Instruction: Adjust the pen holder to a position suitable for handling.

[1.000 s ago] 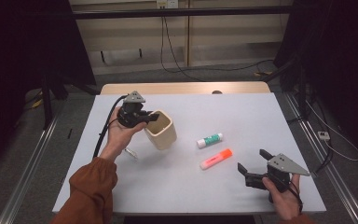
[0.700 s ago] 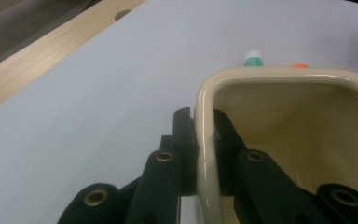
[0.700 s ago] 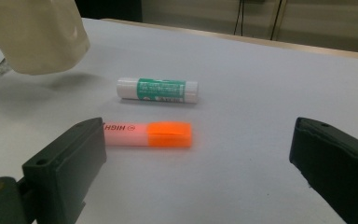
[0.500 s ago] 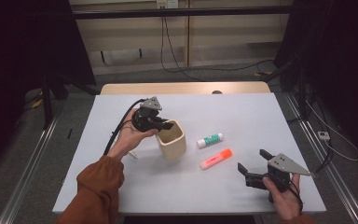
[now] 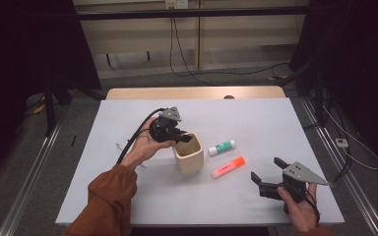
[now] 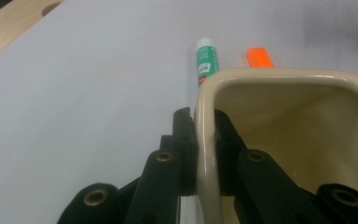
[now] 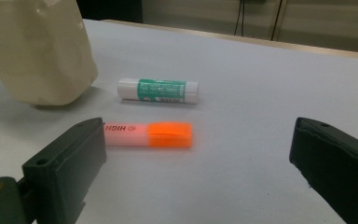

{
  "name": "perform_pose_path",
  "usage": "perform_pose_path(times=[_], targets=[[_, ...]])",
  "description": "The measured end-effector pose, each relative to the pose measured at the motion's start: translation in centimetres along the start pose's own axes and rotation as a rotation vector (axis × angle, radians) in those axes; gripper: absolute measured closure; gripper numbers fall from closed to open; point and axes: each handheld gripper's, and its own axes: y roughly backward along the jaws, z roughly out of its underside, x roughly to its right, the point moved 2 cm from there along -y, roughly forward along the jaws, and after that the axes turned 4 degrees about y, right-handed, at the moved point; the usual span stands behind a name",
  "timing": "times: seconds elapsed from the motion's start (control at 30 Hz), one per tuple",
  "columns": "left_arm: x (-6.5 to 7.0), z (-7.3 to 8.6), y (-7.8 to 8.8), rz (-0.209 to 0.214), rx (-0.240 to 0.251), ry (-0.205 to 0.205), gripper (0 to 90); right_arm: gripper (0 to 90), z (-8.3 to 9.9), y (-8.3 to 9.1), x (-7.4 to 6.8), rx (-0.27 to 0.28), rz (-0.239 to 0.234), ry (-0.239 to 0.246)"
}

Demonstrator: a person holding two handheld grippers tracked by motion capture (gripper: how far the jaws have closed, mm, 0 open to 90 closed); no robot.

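From the high view I've got the left gripper (image 5: 183,138) clamped on the cream cup (image 5: 188,155), mid-table beside the glue stick (image 5: 222,147) and orange highlighter (image 5: 228,166). Left gripper view: jaws pinch the stiff, glossy rim wall, probably slippery, cup apparently empty. Right gripper view: jaws gape wide, nothing held.

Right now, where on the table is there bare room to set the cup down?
Bare patches: the far strip behind the cup, and the near-left corner of the table. Crowded: the middle-right, where glue stick and highlighter lie before the right gripper.
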Motion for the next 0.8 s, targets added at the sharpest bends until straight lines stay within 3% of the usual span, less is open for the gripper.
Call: perform_pose_path(times=[0.17, 0.27, 0.33, 0.53, 0.7, 0.8], targets=[[-0.25, 0.21, -0.67, 0.01, -0.006, 0.017, 82.2, 3.5, 0.01, -0.02, 0.02, -0.001, 0.001, -0.001], [-0.23, 0.2, -0.89, 0.014, 0.007, 0.051, 81.5, 3.5, 0.01, -0.02, 0.0, -0.002, 0.001, 0.0], [-0.19, 0.16, -0.96, 0.012, 0.009, 0.048, 80.9, 3.5, 0.01, -0.05, 0.02, -0.001, -0.002, 0.001], [-0.15, 0.22, -0.27, 0.023, 0.067, 0.102, 77.4, 3.6, 0.01, 0.01, -0.03, -0.001, 0.001, 0.003], [0.07, 0.77, -0.39, -0.006, 0.075, 0.127, 61.7, 3.5, 0.0, 0.03, -0.03, 0.0, 0.001, 0.004], [-0.12, 1.02, -0.04, -0.046, 0.1, 0.181, 41.0, 3.5, 0.0, 0.06, -0.02, 0.001, 0.003, 0.004]])
